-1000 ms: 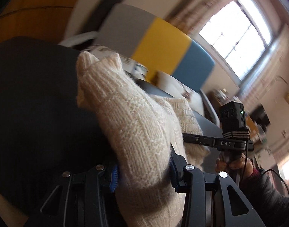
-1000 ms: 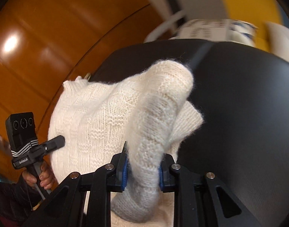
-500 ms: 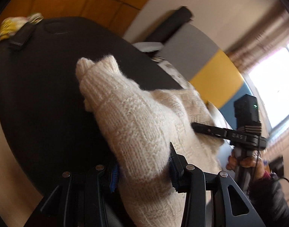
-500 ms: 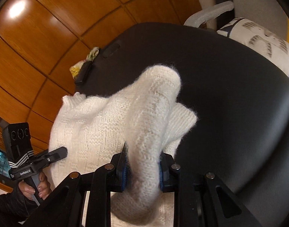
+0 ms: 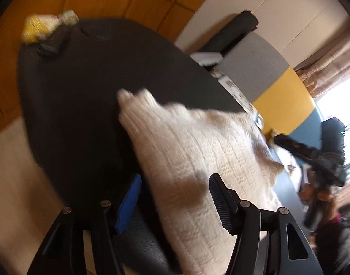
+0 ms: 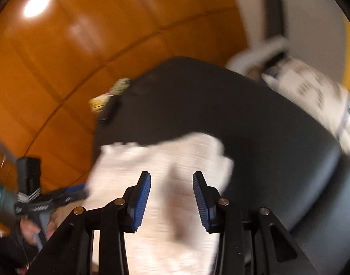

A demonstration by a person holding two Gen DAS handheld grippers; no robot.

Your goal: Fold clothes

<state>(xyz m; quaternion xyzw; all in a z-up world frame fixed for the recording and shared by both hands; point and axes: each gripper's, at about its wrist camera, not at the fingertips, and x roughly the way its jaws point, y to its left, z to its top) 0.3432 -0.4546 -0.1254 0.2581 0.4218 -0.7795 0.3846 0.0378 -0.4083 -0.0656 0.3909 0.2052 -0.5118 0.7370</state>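
A cream knitted sweater [image 5: 193,151] lies on a black round table [image 5: 83,96]; it also shows in the right wrist view [image 6: 165,165]. My left gripper [image 5: 175,197] is open, its fingers spread either side of the sweater's near edge. My right gripper [image 6: 171,194] is open too, its blue pads apart over the sweater. The right gripper shows at the right of the left wrist view [image 5: 296,149], and the left gripper at the lower left of the right wrist view [image 6: 60,197]. Both views are motion-blurred.
A small black object [image 5: 51,43] and a yellow packet [image 5: 37,27] sit at the table's far edge. A white patterned cushion [image 6: 316,96] lies beyond the table. A grey, yellow and blue sofa [image 5: 278,75] stands behind, with an orange panelled wall [image 6: 83,45].
Both grippers were shut on sweater folds; now both have opened and let go. The sweater has dropped flatter onto the table, and both grippers have pulled back.
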